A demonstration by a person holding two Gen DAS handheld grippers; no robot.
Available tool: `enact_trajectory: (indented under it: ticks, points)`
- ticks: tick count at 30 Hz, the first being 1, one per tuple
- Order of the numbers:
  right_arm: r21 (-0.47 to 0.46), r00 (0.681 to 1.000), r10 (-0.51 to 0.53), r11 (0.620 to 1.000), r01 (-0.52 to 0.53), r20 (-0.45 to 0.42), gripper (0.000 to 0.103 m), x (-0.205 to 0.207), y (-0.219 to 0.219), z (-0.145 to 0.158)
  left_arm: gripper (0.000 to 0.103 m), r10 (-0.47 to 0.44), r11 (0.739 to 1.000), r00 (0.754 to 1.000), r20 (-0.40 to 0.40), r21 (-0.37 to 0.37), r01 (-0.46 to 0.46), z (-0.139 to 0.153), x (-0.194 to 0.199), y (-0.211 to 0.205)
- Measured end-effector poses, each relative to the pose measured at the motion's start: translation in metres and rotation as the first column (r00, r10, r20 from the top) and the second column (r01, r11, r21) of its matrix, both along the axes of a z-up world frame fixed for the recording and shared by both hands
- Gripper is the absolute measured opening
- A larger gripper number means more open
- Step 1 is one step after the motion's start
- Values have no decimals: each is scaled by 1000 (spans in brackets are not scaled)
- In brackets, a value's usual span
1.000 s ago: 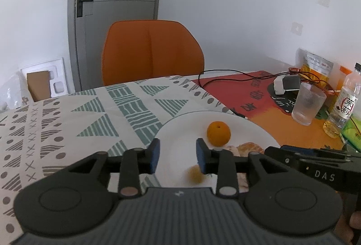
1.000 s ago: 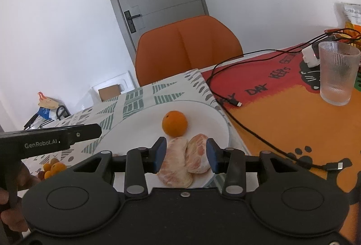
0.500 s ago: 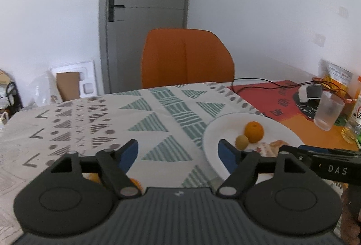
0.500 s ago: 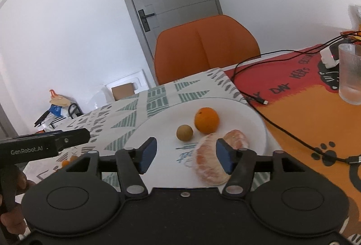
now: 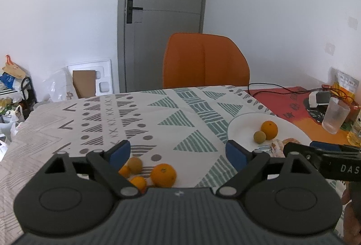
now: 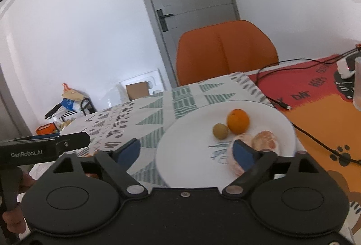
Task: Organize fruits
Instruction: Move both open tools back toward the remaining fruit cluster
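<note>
- Orange fruit's split two ways: one orange (image 6: 238,121), a small greenish fruit (image 6: 220,131) and peeled segments (image 6: 265,142) sit on the white plate (image 6: 180,150); a loose bunch (image 5: 155,174) lies on the patterned worktop (image 5: 135,114).
- Left tongs (image 5: 178,152) and right tongs (image 6: 186,150) are both opening wide, nothing between them.
- Whole ones look firm, light and rolly, so I'd pinch across the middle. Segments look soft and squishy.
- The tongs' body hides part of the bunch, so no clear count.
</note>
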State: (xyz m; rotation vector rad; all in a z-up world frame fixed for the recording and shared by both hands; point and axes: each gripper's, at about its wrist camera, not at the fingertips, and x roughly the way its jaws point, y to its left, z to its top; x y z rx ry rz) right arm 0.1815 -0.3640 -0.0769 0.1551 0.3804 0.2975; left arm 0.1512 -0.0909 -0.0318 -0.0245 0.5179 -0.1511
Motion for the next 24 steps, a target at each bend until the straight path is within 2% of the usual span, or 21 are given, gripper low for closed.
enact_trajectory:
  ticks: [5,16,24]
  points:
    - [-16,999,32,999,-32,5,98,-4,15,5,90,39,999,999,14,-25,-38,4,-9,21]
    - [-27,995,102,994,-102,-6,98,-7,47,7,90,138,988,990,31,-79,-135,7,-22,66]
    - [-59,987,158,986,-159,-21,98,-5,71,3,88,154,981,988,30,-125,-149,-3,-25,86]
